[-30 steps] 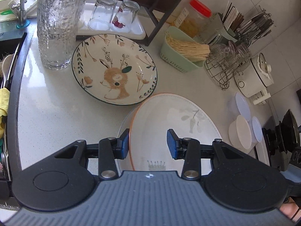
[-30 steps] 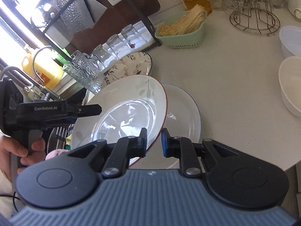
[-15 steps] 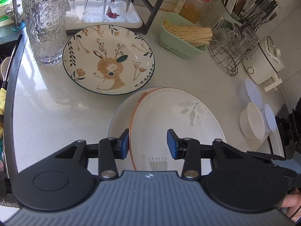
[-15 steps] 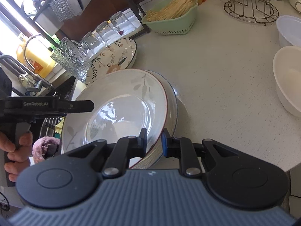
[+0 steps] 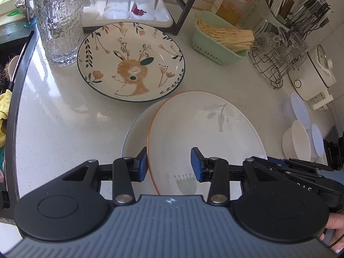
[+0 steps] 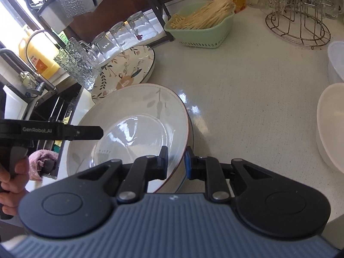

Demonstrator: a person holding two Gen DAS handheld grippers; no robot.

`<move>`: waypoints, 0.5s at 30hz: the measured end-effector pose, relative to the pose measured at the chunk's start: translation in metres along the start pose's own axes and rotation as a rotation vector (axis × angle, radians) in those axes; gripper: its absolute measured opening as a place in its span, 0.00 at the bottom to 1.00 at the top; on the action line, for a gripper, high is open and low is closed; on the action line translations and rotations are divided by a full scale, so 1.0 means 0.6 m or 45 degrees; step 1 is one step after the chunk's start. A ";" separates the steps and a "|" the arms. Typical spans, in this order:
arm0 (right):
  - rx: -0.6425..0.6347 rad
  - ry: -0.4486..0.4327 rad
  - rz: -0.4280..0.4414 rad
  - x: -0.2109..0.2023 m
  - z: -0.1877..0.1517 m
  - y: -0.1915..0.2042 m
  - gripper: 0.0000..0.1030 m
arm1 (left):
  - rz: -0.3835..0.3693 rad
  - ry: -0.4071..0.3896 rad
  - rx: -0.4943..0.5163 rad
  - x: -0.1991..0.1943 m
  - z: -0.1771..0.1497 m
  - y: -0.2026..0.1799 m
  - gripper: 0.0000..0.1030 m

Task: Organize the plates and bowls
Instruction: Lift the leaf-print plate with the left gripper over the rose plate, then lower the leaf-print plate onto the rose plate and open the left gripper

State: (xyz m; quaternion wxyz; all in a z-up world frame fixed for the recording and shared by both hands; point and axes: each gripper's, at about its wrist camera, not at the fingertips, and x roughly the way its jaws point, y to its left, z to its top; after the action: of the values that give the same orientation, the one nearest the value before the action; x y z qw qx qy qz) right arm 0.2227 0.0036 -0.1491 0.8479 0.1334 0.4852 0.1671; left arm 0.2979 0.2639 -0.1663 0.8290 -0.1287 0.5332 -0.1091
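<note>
A white plate with an orange rim lies on a blue-rimmed white plate on the counter; both show in the right wrist view. My right gripper is shut on the orange-rimmed plate's near edge. My left gripper is open and hovers above the plate's left part, holding nothing. A deer-pattern plate lies behind, also seen in the right wrist view. A cream bowl and lidded white bowls stand at the right.
A tall textured glass stands left of the deer plate. A tray of upturned glasses, a green basket of sticks, a wire glass rack and a white cooker line the back. The sink lies at the left.
The right gripper has lowered the orange-rimmed plate from a tilted, raised position onto the blue-rimmed plate. The left gripper stayed open and shifted slightly over the stack.
</note>
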 end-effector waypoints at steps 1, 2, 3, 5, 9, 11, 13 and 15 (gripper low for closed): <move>-0.005 -0.001 -0.003 0.001 0.002 0.000 0.19 | -0.001 0.004 -0.005 0.001 -0.001 0.001 0.44; -0.013 -0.002 -0.007 0.002 0.004 0.001 0.19 | 0.000 0.009 -0.007 0.002 -0.003 0.001 0.44; -0.021 -0.004 -0.012 0.002 0.006 0.001 0.19 | 0.002 0.013 -0.006 0.003 -0.004 0.001 0.44; -0.034 -0.009 -0.022 0.004 0.008 0.002 0.19 | 0.004 0.020 -0.009 0.006 -0.005 0.002 0.44; -0.058 -0.023 -0.066 0.007 0.011 0.006 0.19 | -0.007 0.037 -0.010 0.012 -0.005 0.001 0.44; -0.061 -0.027 -0.081 0.009 0.011 0.006 0.19 | -0.005 0.044 -0.001 0.014 -0.005 -0.001 0.44; -0.054 -0.031 -0.084 0.011 0.011 0.005 0.19 | 0.000 0.058 0.001 0.017 -0.004 -0.001 0.44; -0.056 -0.036 -0.089 0.011 0.013 0.006 0.19 | -0.002 0.070 0.000 0.020 -0.004 0.000 0.44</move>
State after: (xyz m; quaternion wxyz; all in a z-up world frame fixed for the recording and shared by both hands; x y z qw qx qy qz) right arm 0.2320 0.0092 -0.1492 0.8626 0.1000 0.4739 0.1460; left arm 0.3005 0.2598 -0.1775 0.8140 -0.1260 0.5556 -0.1131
